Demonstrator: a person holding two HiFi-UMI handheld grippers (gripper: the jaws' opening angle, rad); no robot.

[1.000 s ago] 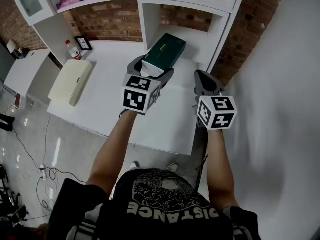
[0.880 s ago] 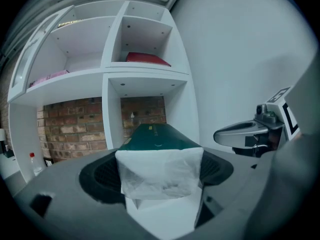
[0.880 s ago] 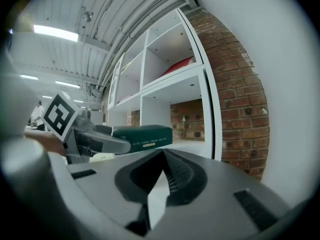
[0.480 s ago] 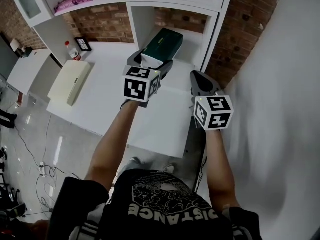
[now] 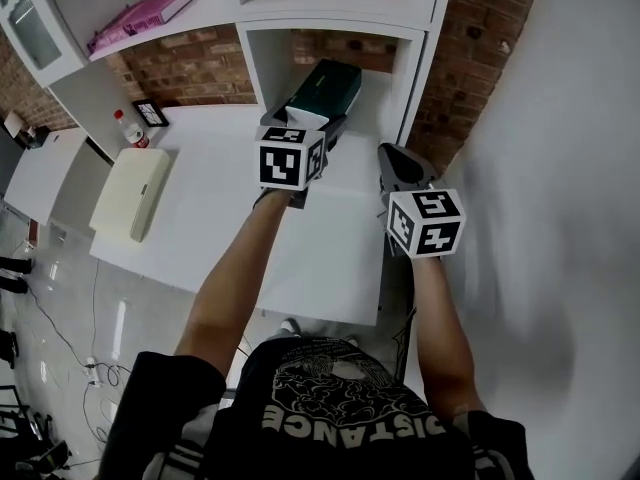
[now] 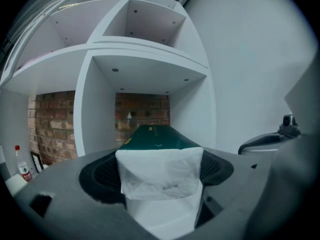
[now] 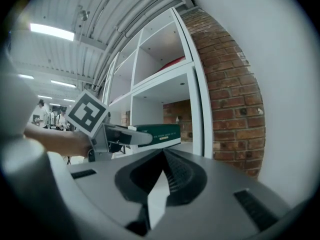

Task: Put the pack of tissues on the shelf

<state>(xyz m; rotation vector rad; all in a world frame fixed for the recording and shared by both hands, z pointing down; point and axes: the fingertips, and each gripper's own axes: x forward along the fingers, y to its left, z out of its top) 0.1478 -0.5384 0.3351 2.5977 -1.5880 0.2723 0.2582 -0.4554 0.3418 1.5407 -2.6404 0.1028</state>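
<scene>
A dark green pack of tissues (image 5: 328,90) with a white end (image 6: 160,174) is held level in my left gripper (image 5: 305,126), which is shut on its near end. The pack's far end reaches into the open lower cubby of the white shelf (image 5: 420,58), above the white desk. From the right gripper view the green pack (image 7: 159,135) and the left gripper (image 7: 107,136) show at the cubby's mouth. My right gripper (image 5: 398,164) hangs to the right of the pack, jaws closed together with nothing between them.
A white desk (image 5: 230,208) runs beneath the shelf. On it lie a cream flat case (image 5: 127,191), a small bottle (image 5: 124,128) and a picture frame (image 5: 151,114). Books rest on upper shelves (image 5: 150,10). A brick wall (image 5: 480,58) and a white wall stand at right.
My left gripper has carried the tissue pack forward and up, so its far end now enters the cubby. The right gripper has stayed beside it.
</scene>
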